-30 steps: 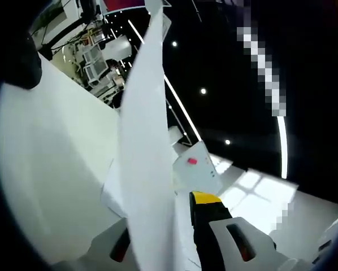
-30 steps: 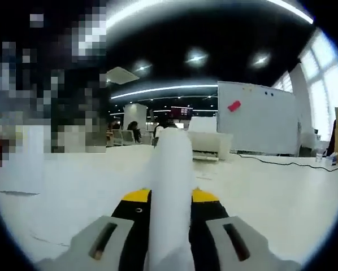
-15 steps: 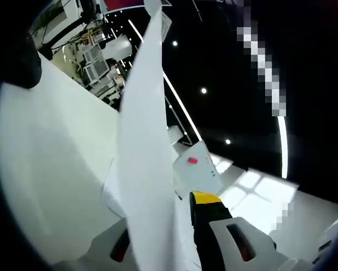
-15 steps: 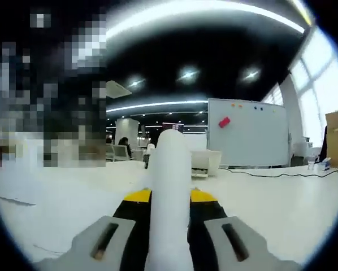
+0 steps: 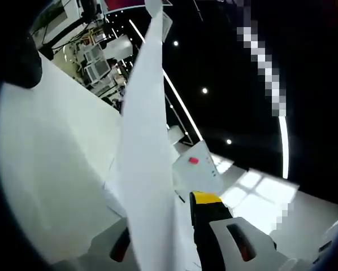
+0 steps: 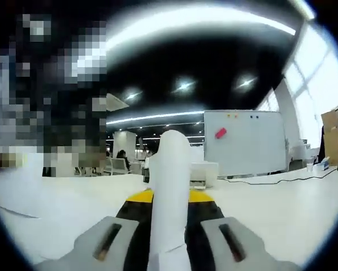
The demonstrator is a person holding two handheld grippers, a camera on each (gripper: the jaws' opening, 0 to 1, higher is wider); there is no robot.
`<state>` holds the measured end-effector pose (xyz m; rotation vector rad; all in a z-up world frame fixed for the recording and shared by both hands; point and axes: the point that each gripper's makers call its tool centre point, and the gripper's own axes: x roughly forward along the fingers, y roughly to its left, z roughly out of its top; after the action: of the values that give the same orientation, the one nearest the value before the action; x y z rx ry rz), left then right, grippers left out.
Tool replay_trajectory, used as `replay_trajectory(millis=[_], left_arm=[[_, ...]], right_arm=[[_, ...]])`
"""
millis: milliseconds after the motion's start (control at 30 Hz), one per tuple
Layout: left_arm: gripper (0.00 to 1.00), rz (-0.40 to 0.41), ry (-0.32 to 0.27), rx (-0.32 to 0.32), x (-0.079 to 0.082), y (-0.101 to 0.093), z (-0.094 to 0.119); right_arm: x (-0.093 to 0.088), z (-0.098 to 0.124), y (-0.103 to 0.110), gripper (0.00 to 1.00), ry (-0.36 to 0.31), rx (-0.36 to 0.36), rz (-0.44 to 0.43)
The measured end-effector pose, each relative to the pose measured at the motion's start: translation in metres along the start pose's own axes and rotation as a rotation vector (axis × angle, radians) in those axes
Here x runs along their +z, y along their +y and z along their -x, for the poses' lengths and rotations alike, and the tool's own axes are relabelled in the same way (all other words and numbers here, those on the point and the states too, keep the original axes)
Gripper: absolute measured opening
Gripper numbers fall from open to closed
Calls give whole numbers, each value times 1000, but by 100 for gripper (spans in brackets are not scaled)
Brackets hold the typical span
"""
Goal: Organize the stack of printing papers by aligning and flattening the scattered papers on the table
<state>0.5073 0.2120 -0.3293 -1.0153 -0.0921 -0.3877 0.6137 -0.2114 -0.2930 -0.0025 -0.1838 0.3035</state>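
My left claw (image 5: 166,237) and right claw (image 6: 169,212) both pinch the papers (image 5: 146,169) up off the counter (image 6: 282,197); they look thin and floppy, so I hold the edges.

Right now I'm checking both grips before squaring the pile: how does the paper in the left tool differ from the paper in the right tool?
The paper in the left tool fans out into a tall, wide sheet; the paper in the right tool shows as a narrow rounded column. The left tool views the room tilted; the right tool looks level across the table. Both are white and clamped between jaws.
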Motion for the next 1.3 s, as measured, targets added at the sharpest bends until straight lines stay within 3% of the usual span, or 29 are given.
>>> replay_trajectory(millis=[500, 900, 1300], left_arm=[[16, 10, -1, -2, 1, 1, 2], [16, 17, -6, -4, 1, 0, 4], [16, 19, -3, -7, 0, 0, 4]], right_arm=[[25, -1, 15, 11, -34, 15, 30], [44, -3, 28, 10, -70, 46, -5], [49, -5, 24, 1, -75, 41, -10]])
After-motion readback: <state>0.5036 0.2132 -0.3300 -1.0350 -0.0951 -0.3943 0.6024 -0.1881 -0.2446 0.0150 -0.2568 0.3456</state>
